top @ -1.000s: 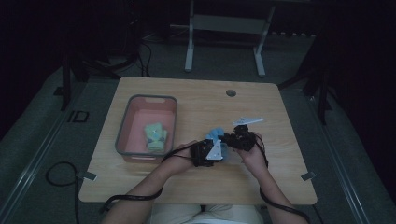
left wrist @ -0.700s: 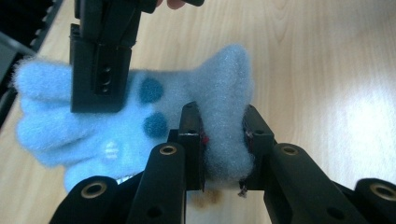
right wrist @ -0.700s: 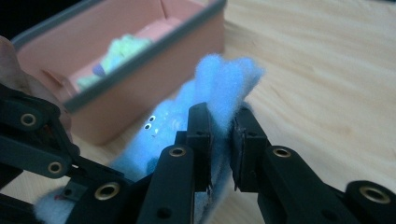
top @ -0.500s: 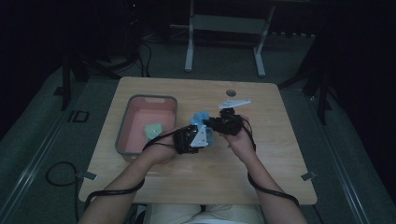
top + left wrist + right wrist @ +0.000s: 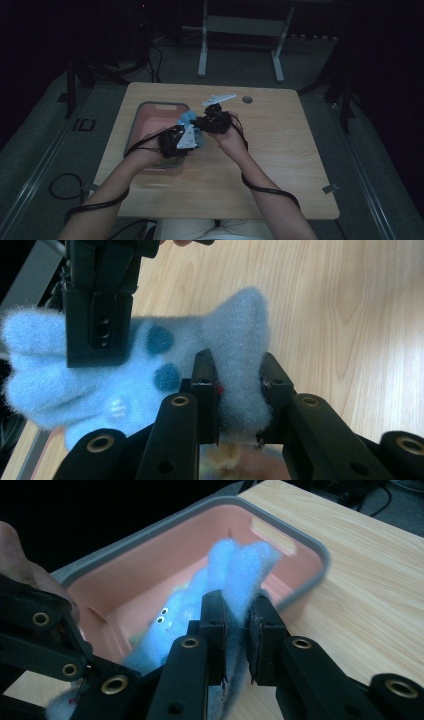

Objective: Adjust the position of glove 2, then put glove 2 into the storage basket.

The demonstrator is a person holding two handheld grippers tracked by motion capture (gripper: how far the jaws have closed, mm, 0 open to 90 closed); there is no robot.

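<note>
A fluffy light-blue sock (image 5: 186, 119) with darker spots and small eyes hangs stretched between both grippers, over the right edge of the pink bin (image 5: 150, 116). My left gripper (image 5: 191, 134) is shut on one fold of the sock (image 5: 235, 330), and its pads (image 5: 209, 385) squeeze the pile. My right gripper (image 5: 199, 122) is shut on another part of the sock (image 5: 240, 560), just past the bin's grey rim (image 5: 310, 540). In the left gripper view the right gripper (image 5: 97, 315) clamps the sock at the upper left. The left gripper (image 5: 45, 640) shows at the left of the right gripper view.
The wooden table (image 5: 280, 150) spreads bare to the right and in front of the hands. A round cable hole (image 5: 247, 99) sits near the far edge. Cables trail off the near edge to the floor. Something pale green (image 5: 187, 586) lies in the bin behind the sock.
Both hands have carried the sock away from the person and to the left, lifting it from mid-table to the bin's right rim. Both grips stay the same.
</note>
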